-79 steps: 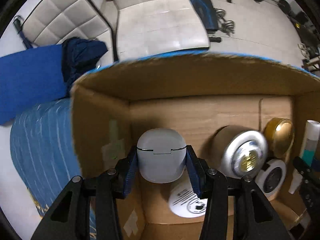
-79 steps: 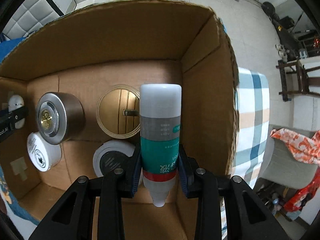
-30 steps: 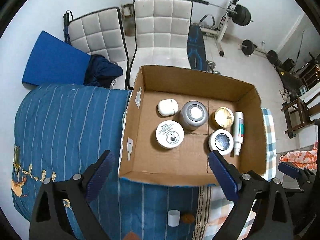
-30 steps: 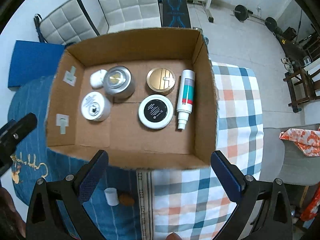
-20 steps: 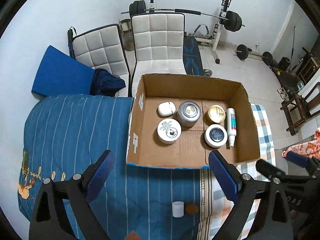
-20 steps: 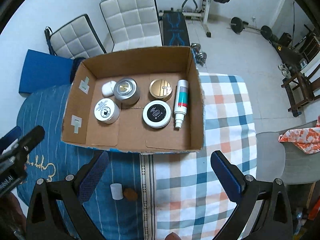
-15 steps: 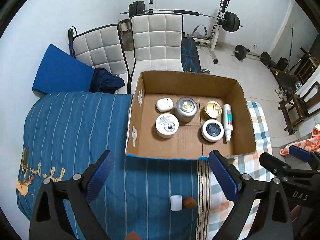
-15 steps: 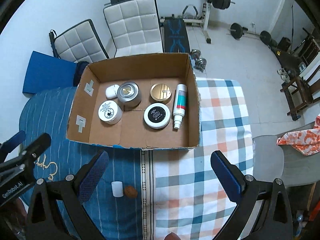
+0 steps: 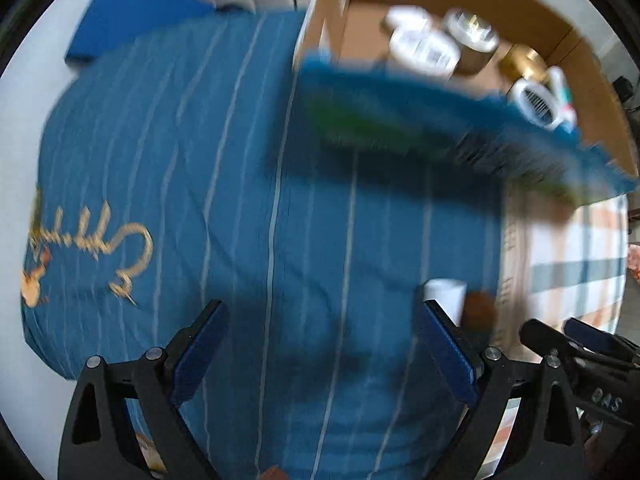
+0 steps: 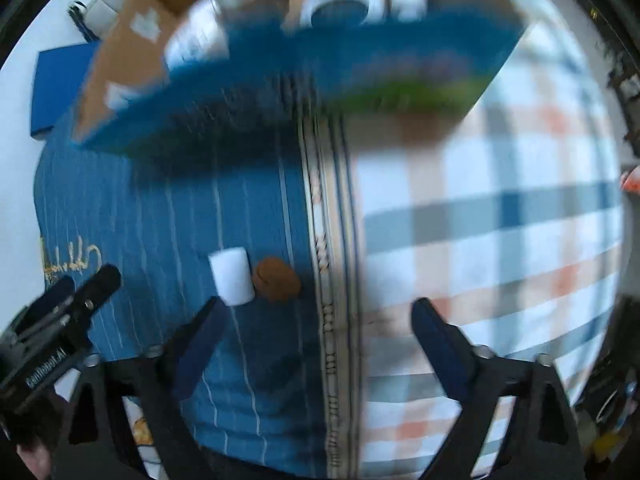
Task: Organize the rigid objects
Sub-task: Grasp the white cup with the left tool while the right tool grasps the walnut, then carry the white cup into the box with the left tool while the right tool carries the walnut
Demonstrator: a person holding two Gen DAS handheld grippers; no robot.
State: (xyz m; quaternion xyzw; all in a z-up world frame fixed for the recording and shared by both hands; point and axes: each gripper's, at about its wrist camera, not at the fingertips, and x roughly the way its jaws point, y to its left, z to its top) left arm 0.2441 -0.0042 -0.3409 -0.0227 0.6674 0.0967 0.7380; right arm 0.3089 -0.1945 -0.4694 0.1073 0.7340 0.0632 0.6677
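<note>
Hovering both grippers over the bed, nothing held. Left gripper (image 9: 322,344): jaws spread wide, only blue striped cover (image 9: 248,184) between the pads. Right gripper (image 10: 316,344): jaws well apart too, having just been closing in somewhat, with nothing between them; seam of blue cover and checked cloth (image 10: 500,216) lying below.

Pointing both nearly straight down, presumably lining up for the two loose items on the blue cover. White cylinder (image 10: 232,276) lying beside a brown rounded piece (image 10: 278,279), the two touching or nearly so; blur preventing a firmer call. Sitting at about 10 o'clock off the right gripper, just above its left fingertip. Same pair showing in the left wrist view at 3 o'clock, cylinder (image 9: 446,296) partly hidden behind the right-hand pad, brown piece (image 9: 480,310) just beyond. Judging the right gripper the better placed for either.

Cardboard box (image 9: 332,32) at 12 to 1 o'clock in both views, open-topped, outer front face printed blue-green. Holding: white round jars (image 9: 424,48), a metallic cylinder (image 9: 474,36), a gold-lidded jar (image 9: 524,62), a white-rimmed dark-lidded jar (image 9: 536,100), and a white-and-teal tube (image 9: 564,96) along the right wall. All heavily smeared, so labels unreadable.

Guessing most of the sorting done, two small pieces outstanding.
</note>
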